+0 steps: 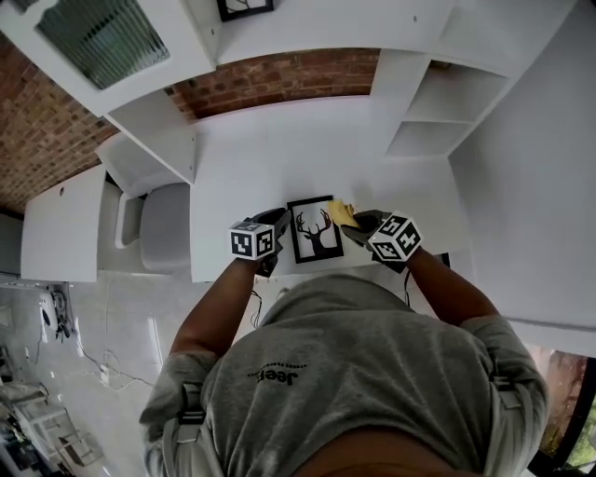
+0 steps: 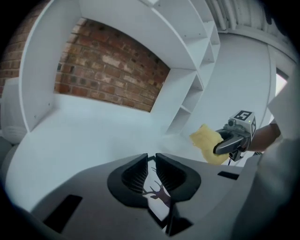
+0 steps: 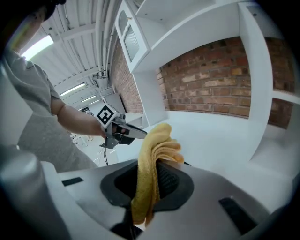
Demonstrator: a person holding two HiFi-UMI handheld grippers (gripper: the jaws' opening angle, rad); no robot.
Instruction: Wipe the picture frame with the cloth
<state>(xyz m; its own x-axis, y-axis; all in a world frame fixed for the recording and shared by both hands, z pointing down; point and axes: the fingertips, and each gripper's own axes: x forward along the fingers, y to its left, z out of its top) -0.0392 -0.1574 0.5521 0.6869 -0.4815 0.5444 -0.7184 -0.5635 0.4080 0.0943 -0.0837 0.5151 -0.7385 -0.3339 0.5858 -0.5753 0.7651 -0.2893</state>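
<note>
A black picture frame (image 1: pixel 314 229) with a deer-head print is held over the white desk's front edge. My left gripper (image 1: pixel 271 230) is shut on the frame's left edge; in the left gripper view the frame (image 2: pixel 157 193) shows thin between the jaws. My right gripper (image 1: pixel 358 222) is shut on a yellow cloth (image 1: pixel 341 211) at the frame's upper right corner. In the right gripper view the folded cloth (image 3: pixel 152 168) bulges out of the jaws and hides the frame. The left gripper view also shows the cloth (image 2: pixel 209 142) and the right gripper (image 2: pixel 220 147) at the right.
The white desk (image 1: pixel 279 158) runs back to a brick wall (image 1: pixel 279 79). White shelves (image 1: pixel 447 116) stand at the right, a cabinet (image 1: pixel 154 140) at the left. A grey chair (image 1: pixel 163 224) sits left of the person. Another framed picture (image 1: pixel 245 7) stands on the top shelf.
</note>
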